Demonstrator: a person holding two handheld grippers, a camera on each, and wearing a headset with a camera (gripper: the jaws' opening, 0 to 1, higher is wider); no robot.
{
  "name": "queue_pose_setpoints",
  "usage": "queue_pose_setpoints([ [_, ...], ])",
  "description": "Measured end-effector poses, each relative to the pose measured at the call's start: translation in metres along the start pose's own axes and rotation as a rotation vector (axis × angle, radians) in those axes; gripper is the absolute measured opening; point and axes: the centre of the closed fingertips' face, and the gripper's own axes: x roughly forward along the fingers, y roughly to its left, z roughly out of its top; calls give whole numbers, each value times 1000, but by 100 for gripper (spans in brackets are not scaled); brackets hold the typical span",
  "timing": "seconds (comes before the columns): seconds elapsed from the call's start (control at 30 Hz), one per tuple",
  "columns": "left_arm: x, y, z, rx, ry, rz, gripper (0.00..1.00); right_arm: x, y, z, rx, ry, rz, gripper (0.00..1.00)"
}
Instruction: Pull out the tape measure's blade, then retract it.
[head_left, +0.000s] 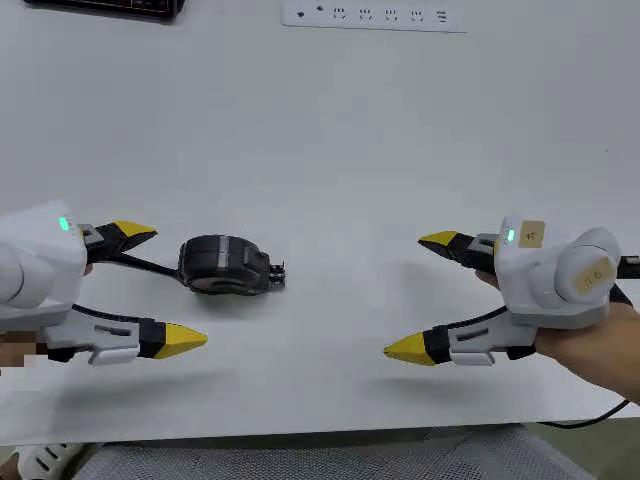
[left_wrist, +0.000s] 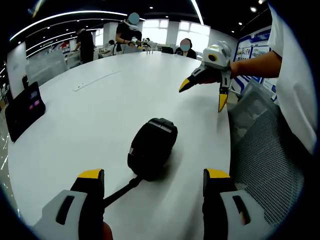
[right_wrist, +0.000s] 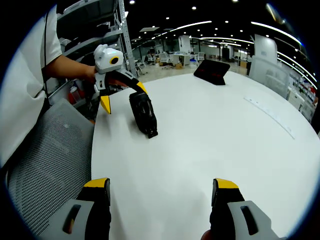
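A black tape measure (head_left: 224, 264) lies on its side on the white table (head_left: 330, 140), its blade tip (head_left: 279, 270) pointing right and its blade fully in. A black wrist strap (head_left: 140, 264) trails left from it. My left gripper (head_left: 170, 285) is open at the left, its yellow tips just short of the case (left_wrist: 152, 146), which lies ahead between the jaws. My right gripper (head_left: 425, 295) is open at the right, well apart from the tape measure (right_wrist: 143, 113), with nothing between its jaws.
A white power strip (head_left: 372, 16) lies at the far edge and a dark tablet-like device (head_left: 110, 8) at the far left corner. A grey mesh chair (head_left: 300, 455) sits below the near table edge. People stand beyond the table's far end (left_wrist: 131, 31).
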Motion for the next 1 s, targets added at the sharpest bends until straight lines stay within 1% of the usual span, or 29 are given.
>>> queue_pose_setpoints([
  [0.1, 4, 1, -1, 1, 7, -7, 75, 2, -1, 3, 9, -7, 6, 83],
  [0.23, 9, 2, -5, 29, 34, -14, 70, 5, 0, 4, 17, -10, 15, 83],
  [0.33, 12, 5, -5, 40, 39, -11, 67, 6, 0, 2, 3, 4, 18, 83],
  [0.5, 18, 6, -1, 54, 35, -24, 59, 6, 0, 2, 3, 5, 23, 83],
  [0.6, 22, 7, 1, 68, 38, -25, 57, 7, 0, 0, -8, 13, 21, 82],
  [0.63, 23, 6, 2, 62, 36, -38, 56, 8, 0, 0, -8, 14, 20, 82],
  [0.73, 27, 6, 3, 75, 42, -40, 53, 8, 0, 0, -4, 9, 21, 81],
  [0.83, 30, 5, 6, 73, 40, -47, 49, 9, 1, 1, -4, 8, 24, 80],
  [0.93, 32, 6, 7, 79, 39, -45, 48, 10, 1, 1, -9, 7, 24, 79],
  [1.0, 33, 5, 8, 80, 38, -52, 45, 10, 1, 1, -7, 6, 27, 79],
])
